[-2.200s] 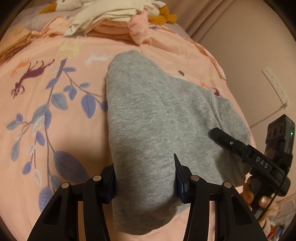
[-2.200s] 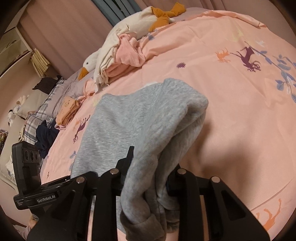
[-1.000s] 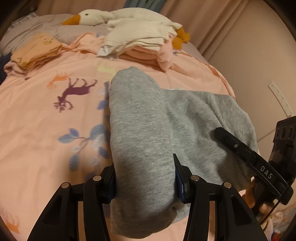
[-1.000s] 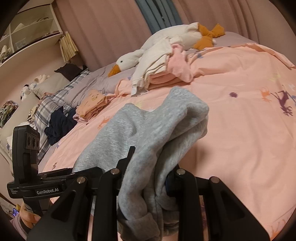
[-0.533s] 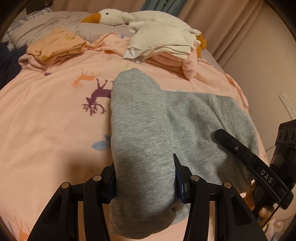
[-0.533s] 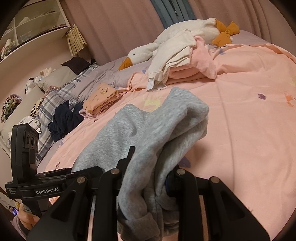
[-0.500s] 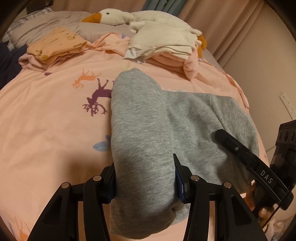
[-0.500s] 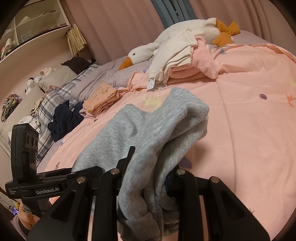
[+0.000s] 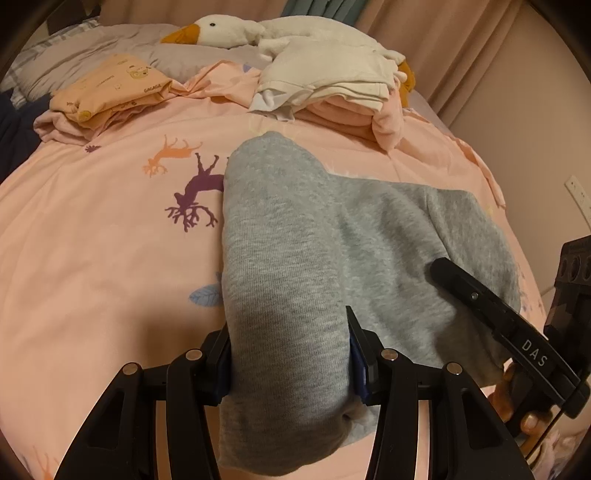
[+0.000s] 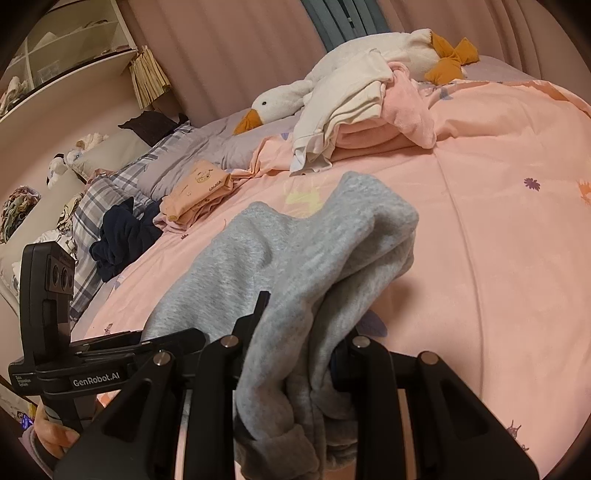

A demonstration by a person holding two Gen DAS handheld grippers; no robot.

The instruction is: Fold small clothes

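Observation:
A grey sweatshirt-knit garment [image 9: 332, 236] is held up between both grippers above the pink bedspread [image 9: 92, 240]. My left gripper [image 9: 290, 347] is shut on one bunched end of it. My right gripper [image 10: 295, 343] is shut on the other end; the grey garment [image 10: 295, 251] drapes forward from its jaws and sags onto the bed. The right gripper also shows at the right edge of the left wrist view [image 9: 491, 317], and the left gripper at the lower left of the right wrist view [image 10: 92, 369].
A stack of folded white and pink clothes [image 9: 332, 81] lies at the far side against a plush goose [image 9: 236, 27]. Folded orange clothes [image 9: 110, 88] lie far left, a dark bundle [image 10: 122, 236] beside them. Shelves [image 10: 55, 55] and curtains stand behind.
Both grippers have swung with the grey garment toward the head of the bed; the goose, folded stacks and shelves have come further into view. The grips have not changed.

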